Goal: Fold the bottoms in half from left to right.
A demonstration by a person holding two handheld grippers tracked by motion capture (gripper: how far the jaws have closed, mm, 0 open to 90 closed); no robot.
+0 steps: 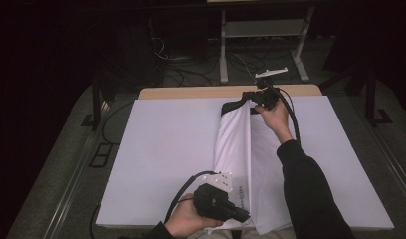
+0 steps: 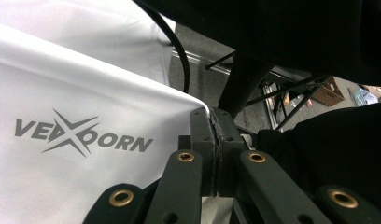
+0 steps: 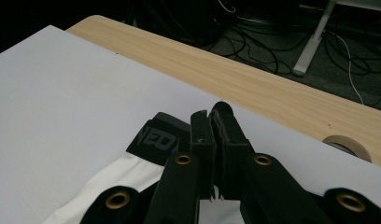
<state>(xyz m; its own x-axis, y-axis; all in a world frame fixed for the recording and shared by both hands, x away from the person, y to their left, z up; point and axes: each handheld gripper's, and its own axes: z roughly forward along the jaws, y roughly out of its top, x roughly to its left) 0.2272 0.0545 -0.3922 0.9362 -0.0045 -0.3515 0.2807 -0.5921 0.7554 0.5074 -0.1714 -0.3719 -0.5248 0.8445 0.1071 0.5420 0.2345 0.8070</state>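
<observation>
One worktop (image 1: 161, 149) carries a white cover sheet; bare wood shows along its far edge. One white garment (image 1: 236, 149) with a black waistband (image 1: 232, 106) lies folded lengthwise, running from the far edge to the near edge, right of the middle. One grey printed logo (image 2: 81, 135) sits near its near end. Two grippers are present. The right gripper (image 1: 254, 94) is at the far edge, jaws closed on the garment at the waistband end. The left gripper (image 1: 243, 215) is at the near edge, jaws closed on the garment's near end. One tape roll (image 3: 348, 145) rests on the bare wood.
</observation>
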